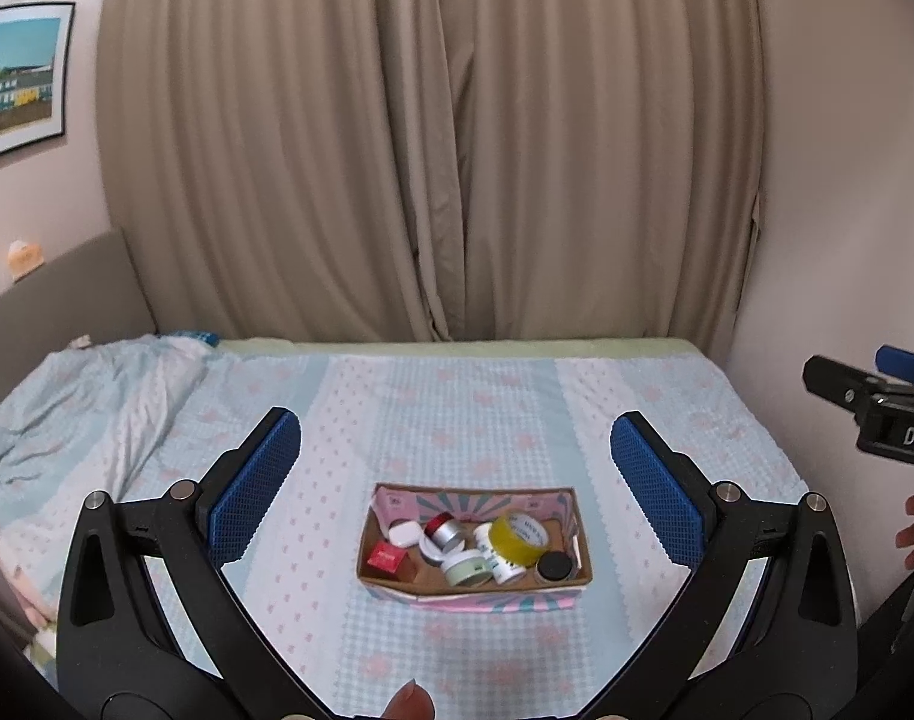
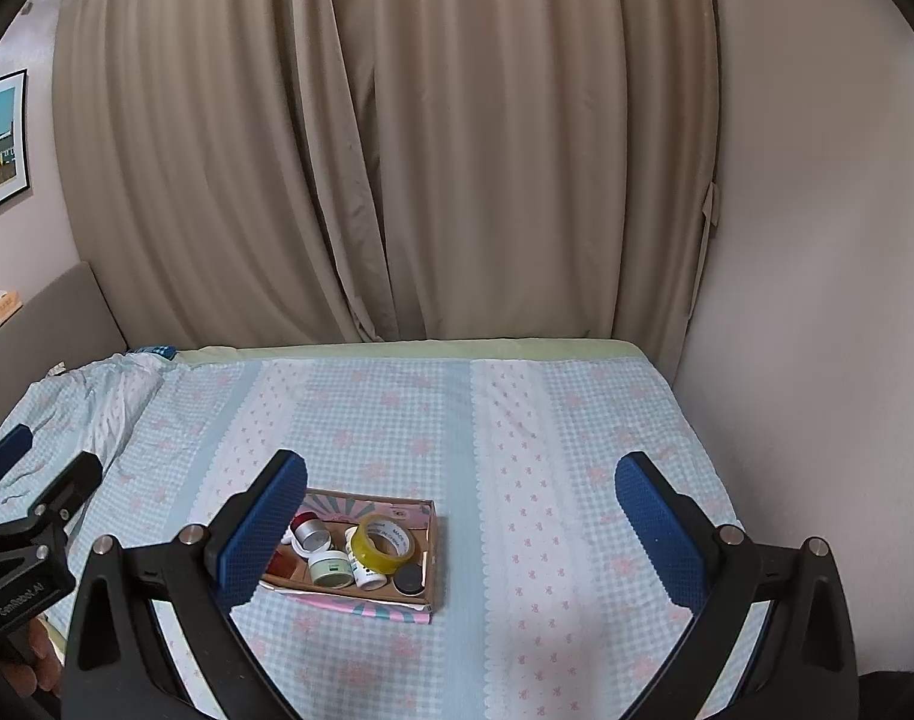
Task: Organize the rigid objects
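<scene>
A shallow cardboard box (image 1: 568, 510) (image 2: 436, 546) lies on the bed. In it are a yellow tape roll (image 1: 517, 536) (image 2: 380, 546), a silver jar with a red lid (image 1: 444, 529) (image 2: 309, 531), a pale green jar (image 1: 468, 569) (image 2: 330, 567), a white bottle (image 1: 498, 564) (image 2: 367, 576), a black lid (image 1: 554, 566) (image 2: 410, 579), a red box (image 1: 385, 557) and a white case (image 1: 406, 533). My left gripper (image 1: 457, 468) is open and empty, above and short of the box. My right gripper (image 2: 460, 510) is open and empty, the box by its left finger.
The bed (image 1: 457, 396) has a light blue checked sheet with pink flowers. A crumpled quilt (image 1: 67, 396) lies at the left. Beige curtains (image 1: 433, 138) hang behind, a wall (image 2: 817, 300) runs along the right. The right gripper shows at the left wrist view's right edge (image 1: 877, 408).
</scene>
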Motion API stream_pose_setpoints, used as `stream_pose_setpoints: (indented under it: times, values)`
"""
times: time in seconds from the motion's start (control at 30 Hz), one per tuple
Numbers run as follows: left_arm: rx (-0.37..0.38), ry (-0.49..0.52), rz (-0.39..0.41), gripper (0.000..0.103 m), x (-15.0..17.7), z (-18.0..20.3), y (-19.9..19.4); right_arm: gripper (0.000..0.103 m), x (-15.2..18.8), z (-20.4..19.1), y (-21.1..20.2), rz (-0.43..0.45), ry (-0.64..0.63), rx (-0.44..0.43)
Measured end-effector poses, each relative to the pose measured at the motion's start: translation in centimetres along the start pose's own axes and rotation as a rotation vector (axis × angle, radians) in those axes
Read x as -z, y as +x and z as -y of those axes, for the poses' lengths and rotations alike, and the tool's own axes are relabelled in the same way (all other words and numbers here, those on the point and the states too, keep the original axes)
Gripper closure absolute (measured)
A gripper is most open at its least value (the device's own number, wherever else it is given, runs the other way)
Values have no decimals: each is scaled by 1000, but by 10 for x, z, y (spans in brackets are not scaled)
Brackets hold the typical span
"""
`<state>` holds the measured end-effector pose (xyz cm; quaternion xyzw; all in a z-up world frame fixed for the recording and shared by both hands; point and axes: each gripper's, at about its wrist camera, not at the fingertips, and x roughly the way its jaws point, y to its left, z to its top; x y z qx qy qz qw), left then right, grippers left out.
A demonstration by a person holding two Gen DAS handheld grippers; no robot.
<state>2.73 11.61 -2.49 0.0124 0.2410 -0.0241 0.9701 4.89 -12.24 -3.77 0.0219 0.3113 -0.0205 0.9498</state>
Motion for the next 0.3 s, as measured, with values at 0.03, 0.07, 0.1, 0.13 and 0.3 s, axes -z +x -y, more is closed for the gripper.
stream_pose_setpoints:
  times: [0.03,0.07,0.1,0.13,0.3]
  values:
    - [-1,-3,4,0,0,0,0,0,0,0,0,0,1,0]
    - [-6,-8,6,0,0,1,0,0,0,0,0,0,2,1]
    - [-3,-11,4,0,0,1,1,0,0,0,0,0,3,2]
    - [5,-14,1,0,1,1,2,0,1,0,1,1,4,5]
    - [13,-22,-27,0,8,3,13,0,2,2,7,-16,19,7]
